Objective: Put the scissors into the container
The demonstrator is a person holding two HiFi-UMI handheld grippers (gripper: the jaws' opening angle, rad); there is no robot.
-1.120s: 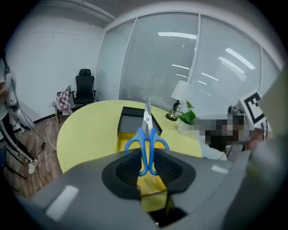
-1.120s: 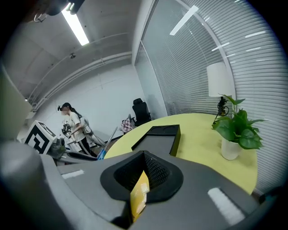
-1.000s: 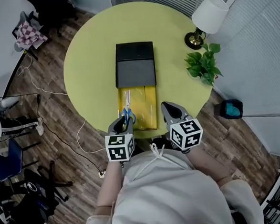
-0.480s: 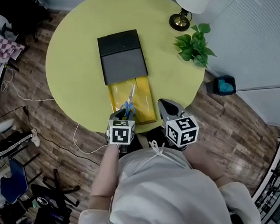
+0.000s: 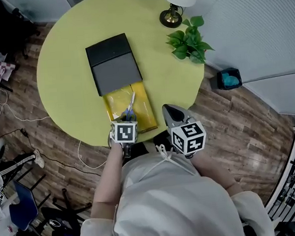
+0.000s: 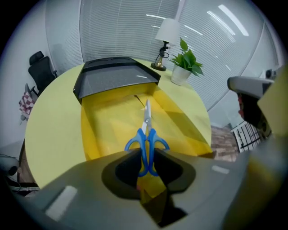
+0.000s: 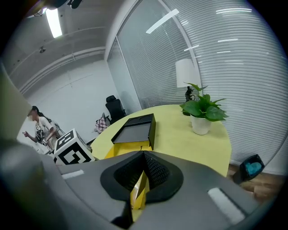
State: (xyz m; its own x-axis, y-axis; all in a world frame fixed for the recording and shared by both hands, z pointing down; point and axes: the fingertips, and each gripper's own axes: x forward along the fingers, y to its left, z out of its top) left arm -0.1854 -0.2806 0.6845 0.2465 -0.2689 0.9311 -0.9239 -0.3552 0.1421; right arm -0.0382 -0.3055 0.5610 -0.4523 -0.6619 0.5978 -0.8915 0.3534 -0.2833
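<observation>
The scissors [image 5: 130,109] have blue handles and a steel blade pointing away from me. My left gripper [image 5: 127,119] is shut on their handles [image 6: 146,144] and holds them over the near end of the yellow tray [image 5: 143,109]. That tray [image 6: 105,130] sticks out toward me from the black container [image 5: 112,62], which lies in the middle of the table. In the left gripper view the scissors [image 6: 146,121] line up with the jaws of the left gripper [image 6: 146,155]. My right gripper [image 5: 168,110] hangs to the tray's right at the table edge, shut and empty [image 7: 144,153].
The round yellow-green table [image 5: 64,85] carries a lamp [image 5: 172,7] and a potted plant [image 5: 187,39] at its far right. A blue bin [image 5: 229,78] and cables [image 5: 84,154] lie on the wooden floor. A person [image 7: 37,130] stands far left in the right gripper view.
The head camera has swung, so the table now sits further up and left. My left gripper still holds the scissors over the tray's near end, blade angled slightly right. The right gripper stays alongside.
</observation>
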